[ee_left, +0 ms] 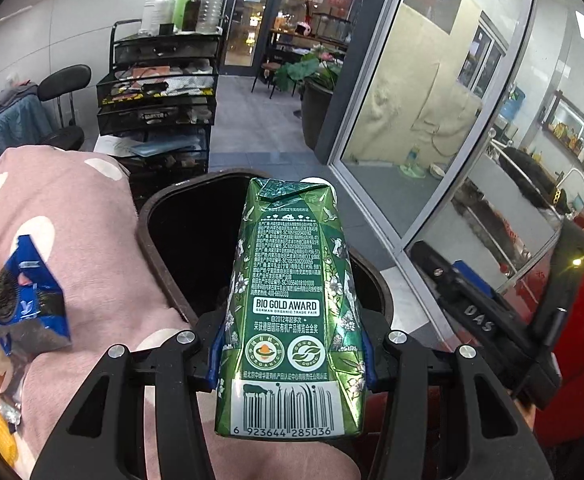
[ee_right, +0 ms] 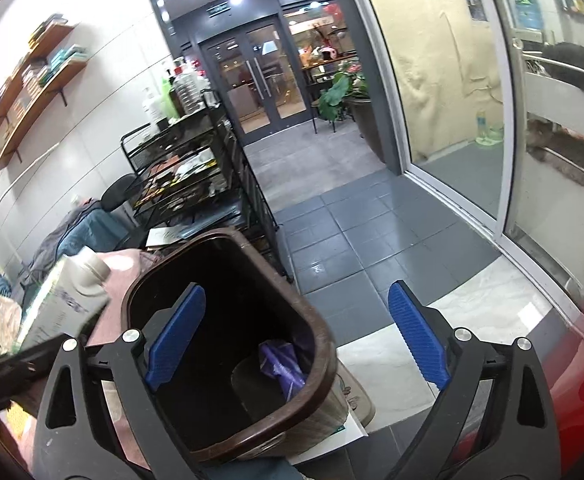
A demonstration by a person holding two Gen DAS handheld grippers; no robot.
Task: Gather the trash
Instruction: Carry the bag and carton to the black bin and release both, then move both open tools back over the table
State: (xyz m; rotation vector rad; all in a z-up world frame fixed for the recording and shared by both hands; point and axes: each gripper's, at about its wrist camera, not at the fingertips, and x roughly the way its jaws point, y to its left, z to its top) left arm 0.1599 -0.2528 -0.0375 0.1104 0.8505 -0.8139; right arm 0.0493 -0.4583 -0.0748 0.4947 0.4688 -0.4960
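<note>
Above the brown bin (ee_left: 164, 216), the left gripper (ee_left: 290, 354) is clamped on a green milk carton (ee_left: 292, 300), cap end far. Right gripper (ee_right: 298, 344) spread wide, holding nothing. Purple wrapper (ee_right: 282, 368) lies inside the bin.

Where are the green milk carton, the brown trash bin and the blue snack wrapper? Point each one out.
green milk carton (ee_left: 288, 304): left wrist view, on its printed back panel.
brown trash bin (ee_right: 324, 336): right wrist view, on its right rim.
blue snack wrapper (ee_left: 32, 304): left wrist view, on its crumpled middle.
</note>
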